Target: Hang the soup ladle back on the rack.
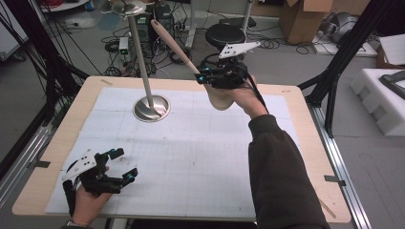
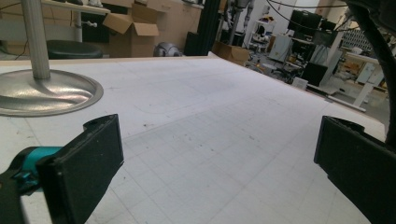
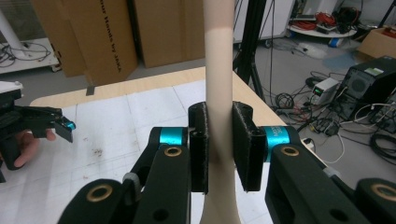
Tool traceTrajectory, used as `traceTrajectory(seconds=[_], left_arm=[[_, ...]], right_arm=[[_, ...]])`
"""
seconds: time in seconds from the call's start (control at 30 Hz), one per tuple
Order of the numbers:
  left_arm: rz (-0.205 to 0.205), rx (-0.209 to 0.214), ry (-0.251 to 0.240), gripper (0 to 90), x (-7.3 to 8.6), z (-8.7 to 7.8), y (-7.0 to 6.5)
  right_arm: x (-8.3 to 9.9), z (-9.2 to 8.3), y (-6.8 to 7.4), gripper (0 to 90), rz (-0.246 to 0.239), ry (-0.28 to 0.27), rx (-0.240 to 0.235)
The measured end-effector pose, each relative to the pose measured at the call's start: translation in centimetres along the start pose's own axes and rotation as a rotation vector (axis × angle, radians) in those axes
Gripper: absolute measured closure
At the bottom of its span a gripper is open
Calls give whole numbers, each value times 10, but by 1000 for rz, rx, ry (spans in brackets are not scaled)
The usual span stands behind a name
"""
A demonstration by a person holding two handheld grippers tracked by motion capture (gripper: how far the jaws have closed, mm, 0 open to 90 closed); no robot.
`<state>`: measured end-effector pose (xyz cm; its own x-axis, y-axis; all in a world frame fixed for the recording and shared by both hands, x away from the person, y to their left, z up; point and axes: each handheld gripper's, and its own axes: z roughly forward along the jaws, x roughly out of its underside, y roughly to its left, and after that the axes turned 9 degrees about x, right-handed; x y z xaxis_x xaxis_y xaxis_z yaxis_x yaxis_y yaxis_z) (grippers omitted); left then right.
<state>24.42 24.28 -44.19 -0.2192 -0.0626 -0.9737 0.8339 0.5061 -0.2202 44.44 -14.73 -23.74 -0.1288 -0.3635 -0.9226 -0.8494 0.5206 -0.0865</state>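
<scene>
A pale wooden desk (image 1: 305, 143) topped with a white gridded mat (image 1: 191, 157) fills the frame, boxes and cables crowding the floor beyond it. On the mat's far left stands a metal stand (image 1: 151, 107), its round base flat on the sheet and its thin pole rising upright. A person's dark sleeve (image 1: 279, 176) reaches in from the bottom right, the hand lifting the right tool (image 1: 210, 78) above the desk's far edge. Its two black jaws are nearly closed, pressed on the neck of a beige wooden spoon (image 1: 174, 45); the handle slants up and away to the left, the bowl hangs below the hand, clear of the mat. At the near left corner the left tool (image 1: 123, 164) sits low over the mat, jaws wide apart with nothing between them.
</scene>
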Motion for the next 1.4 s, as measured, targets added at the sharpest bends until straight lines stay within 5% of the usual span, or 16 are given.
traceTrajectory(seconds=[0.67,1.4], left_arm=[[-4,7,2,18,0,1,1],[-3,10,4,18,0,0,1]], right_arm=[[-7,8,-9,781,51,-27,10],[-14,20,-10,781,41,-19,10]])
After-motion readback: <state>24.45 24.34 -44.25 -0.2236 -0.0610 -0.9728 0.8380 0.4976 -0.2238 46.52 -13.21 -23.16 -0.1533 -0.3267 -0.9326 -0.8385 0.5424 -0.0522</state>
